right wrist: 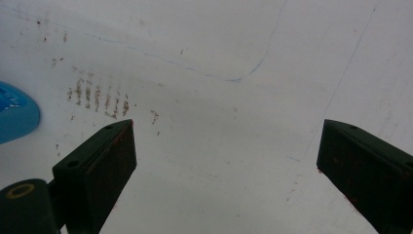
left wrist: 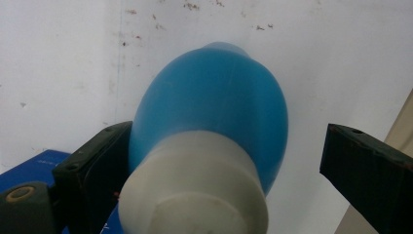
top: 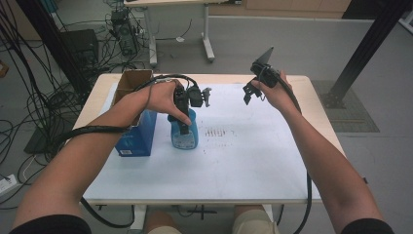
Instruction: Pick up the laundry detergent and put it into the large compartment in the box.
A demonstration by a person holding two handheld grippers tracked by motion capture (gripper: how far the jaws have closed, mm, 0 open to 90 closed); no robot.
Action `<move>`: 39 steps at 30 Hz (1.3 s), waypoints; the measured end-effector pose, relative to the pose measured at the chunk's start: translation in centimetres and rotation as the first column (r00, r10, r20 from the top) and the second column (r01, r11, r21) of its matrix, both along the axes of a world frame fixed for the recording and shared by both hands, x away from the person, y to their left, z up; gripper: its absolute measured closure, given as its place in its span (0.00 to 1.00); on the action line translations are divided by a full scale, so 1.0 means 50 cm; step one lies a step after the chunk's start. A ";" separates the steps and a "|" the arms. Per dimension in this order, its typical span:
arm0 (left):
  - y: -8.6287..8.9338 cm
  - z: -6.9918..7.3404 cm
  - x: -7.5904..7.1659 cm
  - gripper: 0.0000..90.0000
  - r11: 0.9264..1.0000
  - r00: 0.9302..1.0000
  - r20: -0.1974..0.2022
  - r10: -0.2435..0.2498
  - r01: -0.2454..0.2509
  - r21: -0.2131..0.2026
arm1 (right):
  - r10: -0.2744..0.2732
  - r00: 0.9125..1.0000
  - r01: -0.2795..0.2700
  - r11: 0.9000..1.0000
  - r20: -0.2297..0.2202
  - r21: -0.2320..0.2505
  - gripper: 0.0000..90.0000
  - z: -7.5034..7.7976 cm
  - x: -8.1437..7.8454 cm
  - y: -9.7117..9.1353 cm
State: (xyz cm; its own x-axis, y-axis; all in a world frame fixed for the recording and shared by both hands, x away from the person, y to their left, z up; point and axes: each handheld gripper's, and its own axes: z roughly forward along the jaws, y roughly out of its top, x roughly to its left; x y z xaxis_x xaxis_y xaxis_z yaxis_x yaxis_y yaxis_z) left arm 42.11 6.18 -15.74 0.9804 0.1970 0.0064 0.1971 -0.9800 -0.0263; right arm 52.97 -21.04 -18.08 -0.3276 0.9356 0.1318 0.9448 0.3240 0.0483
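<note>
A blue bottle [top: 185,134] with a pale cap stands upright on the white sheet [top: 243,146], left of centre. My left gripper [top: 182,113] hangs right over it, pointing down. In the left gripper view the bottle's cap [left wrist: 195,195] and blue body [left wrist: 214,97] sit between the open jaws of my left gripper [left wrist: 224,131]; the left jaw is against the bottle, the right jaw stands well apart. My right gripper [top: 249,91] is held in the air over the sheet's far right part, open [right wrist: 225,126] with nothing between its jaws. The bottle's edge [right wrist: 14,117] shows at left there.
A blue box [top: 139,134] stands just left of the bottle, also seen as a blue box corner [left wrist: 29,168]. Behind it is an open cardboard box [top: 132,80]. Brown smudges [top: 216,131] mark the sheet. Cables trail off the table's left side.
</note>
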 end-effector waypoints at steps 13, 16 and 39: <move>-0.002 0.000 0.002 0.08 1.000 1.000 0.007 0.003 -0.003 0.000 | -0.006 1.000 0.006 1.000 0.001 0.002 0.08 0.001 -0.001 -0.004; -0.002 0.000 0.003 0.08 1.000 1.000 0.005 0.002 -0.002 0.002 | 0.000 1.000 0.000 1.000 -0.004 -0.003 0.08 0.001 0.001 -0.002; 0.004 -0.004 -0.001 0.08 1.000 1.000 0.015 0.000 0.000 -0.001 | 0.004 1.000 -0.004 1.000 -0.005 -0.006 0.08 -0.002 0.000 0.007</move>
